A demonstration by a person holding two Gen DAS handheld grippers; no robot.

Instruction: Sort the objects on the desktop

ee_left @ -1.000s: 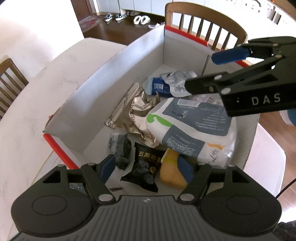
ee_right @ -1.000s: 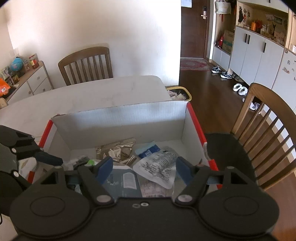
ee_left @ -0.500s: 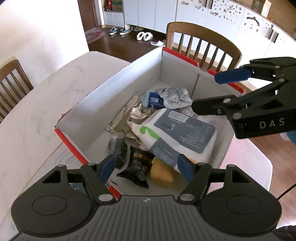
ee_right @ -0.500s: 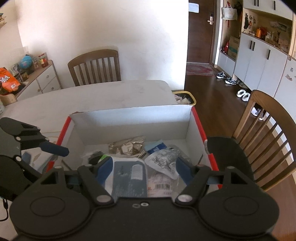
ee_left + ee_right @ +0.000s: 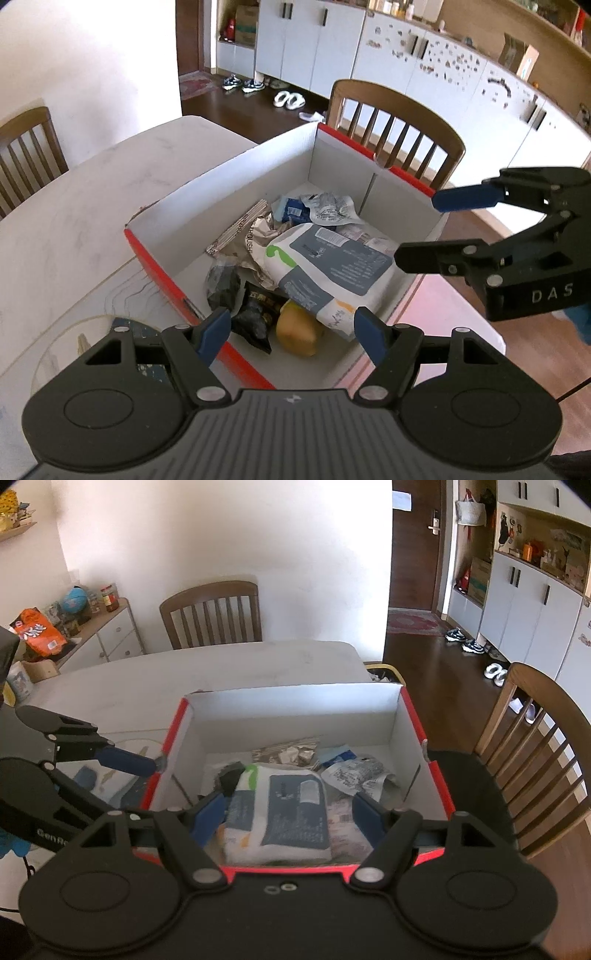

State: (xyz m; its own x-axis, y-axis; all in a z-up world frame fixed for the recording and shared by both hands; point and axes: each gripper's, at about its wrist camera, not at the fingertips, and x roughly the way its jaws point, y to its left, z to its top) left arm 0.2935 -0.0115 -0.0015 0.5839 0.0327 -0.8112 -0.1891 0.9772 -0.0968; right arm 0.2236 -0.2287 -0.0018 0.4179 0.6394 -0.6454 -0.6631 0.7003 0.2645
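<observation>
A pale marble-patterned table (image 5: pixel 74 206) fills the left half of the left wrist view. On it, at the centre of both frames, sits an open white cardboard box with red rims (image 5: pixel 236 206) (image 5: pixel 295 716). Largest among its contents is a white and grey-blue plastic pouch (image 5: pixel 325 266) (image 5: pixel 284 812), lying across the middle of the box floor. Above it in the left wrist frame lie a crumpled gold foil wrapper (image 5: pixel 251 236), a clear printed packet (image 5: pixel 328 208) (image 5: pixel 354 775) and a small blue packet (image 5: pixel 291 210). Below the pouch, near the frame's lower centre, sit 2 black snack sachets (image 5: pixel 255 314) and a yellow-brown rounded item (image 5: pixel 299 328), touching one another.

The left gripper (image 5: pixel 291 328) (image 5: pixel 110 771) hangs over the box's near edge, its 2 blue-tipped fingers (image 5: pixel 214 328) spread wide with nothing between them. The right gripper (image 5: pixel 288 812) (image 5: pixel 424 229), at the right of the left wrist frame, hovers above the box's right side, likewise wide apart and holding nothing.
</observation>
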